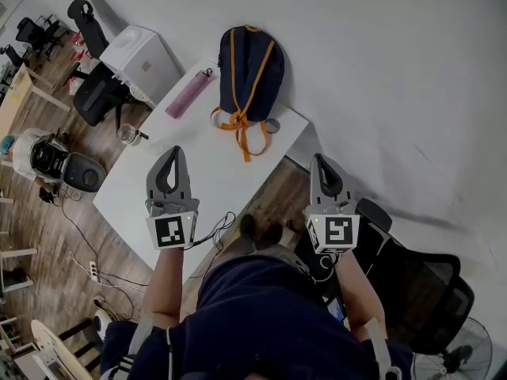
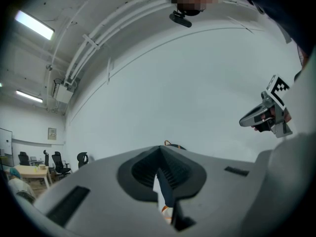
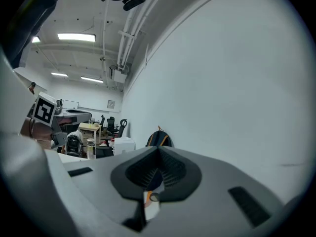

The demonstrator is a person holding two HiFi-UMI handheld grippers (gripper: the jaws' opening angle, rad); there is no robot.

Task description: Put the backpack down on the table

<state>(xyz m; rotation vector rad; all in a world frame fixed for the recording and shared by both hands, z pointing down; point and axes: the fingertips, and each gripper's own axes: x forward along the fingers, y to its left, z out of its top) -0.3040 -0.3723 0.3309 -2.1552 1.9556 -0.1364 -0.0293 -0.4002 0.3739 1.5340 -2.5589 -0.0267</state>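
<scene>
A navy backpack (image 1: 250, 71) with orange trim and straps stands upright on the white table (image 1: 198, 180), leaning on the wall at the table's far edge. Both grippers hang over the near side of the table, well short of the backpack. My left gripper (image 1: 175, 152) is shut and holds nothing. My right gripper (image 1: 319, 160) is also shut and empty, just off the table's right edge. In the left gripper view only the backpack's top (image 2: 170, 144) peeks over the shut left gripper (image 2: 159, 148). The right gripper view shows the backpack (image 3: 159, 138) above the shut right gripper (image 3: 158, 148).
A pink oblong case (image 1: 188, 93) lies on the table left of the backpack, a glass (image 1: 127, 134) stands near the left edge, and a small tape roll (image 1: 272, 125) sits by the straps. A white box (image 1: 143, 58) and office chairs stand left; a black chair (image 1: 416, 287) is at my right.
</scene>
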